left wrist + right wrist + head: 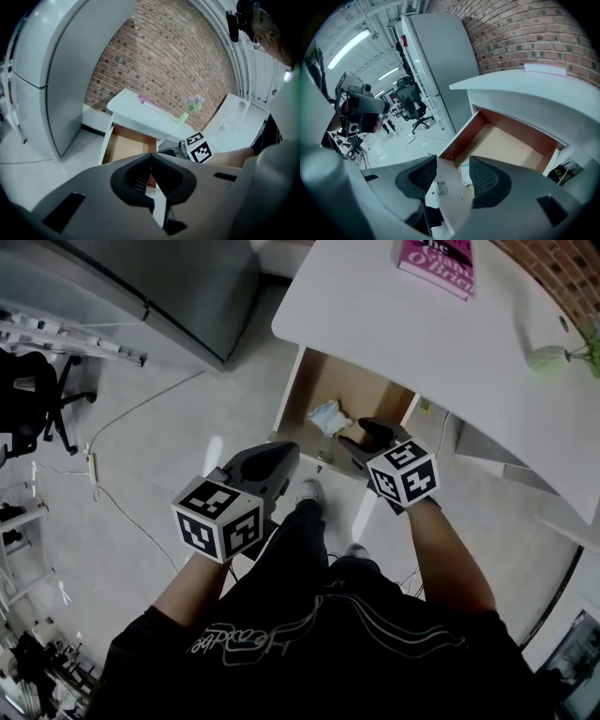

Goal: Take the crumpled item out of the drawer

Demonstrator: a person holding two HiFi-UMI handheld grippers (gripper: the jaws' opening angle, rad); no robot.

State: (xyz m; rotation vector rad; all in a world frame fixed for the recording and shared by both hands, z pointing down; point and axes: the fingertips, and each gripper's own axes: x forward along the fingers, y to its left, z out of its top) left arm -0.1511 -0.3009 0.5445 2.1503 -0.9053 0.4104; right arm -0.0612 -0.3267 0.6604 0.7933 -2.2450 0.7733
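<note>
The wooden drawer (pixel 302 381) stands pulled out from under the white desk (pixel 375 315). Inside it, near the front, lies the crumpled white and pale blue item (pixel 328 415). My right gripper (pixel 367 438) hovers over the drawer's front right corner, just right of the item, and is open with nothing between its jaws. In the right gripper view, my right gripper (pixel 452 171) straddles the drawer's front edge (pixel 445 187), and part of the crumpled item (pixel 465 172) shows beyond it. My left gripper (pixel 284 457) is shut and empty, just outside the drawer's front left corner. In the left gripper view, my left gripper (pixel 151 157) faces the drawer (pixel 126 147).
A pink book (pixel 438 263) and a small green vase (pixel 548 357) sit on the desk. A tall grey cabinet (pixel 169 287) stands left of the drawer, and an office chair (pixel 37 395) is farther left. A cable (pixel 122 512) runs across the floor. The person's legs (pixel 309 549) are below the drawer.
</note>
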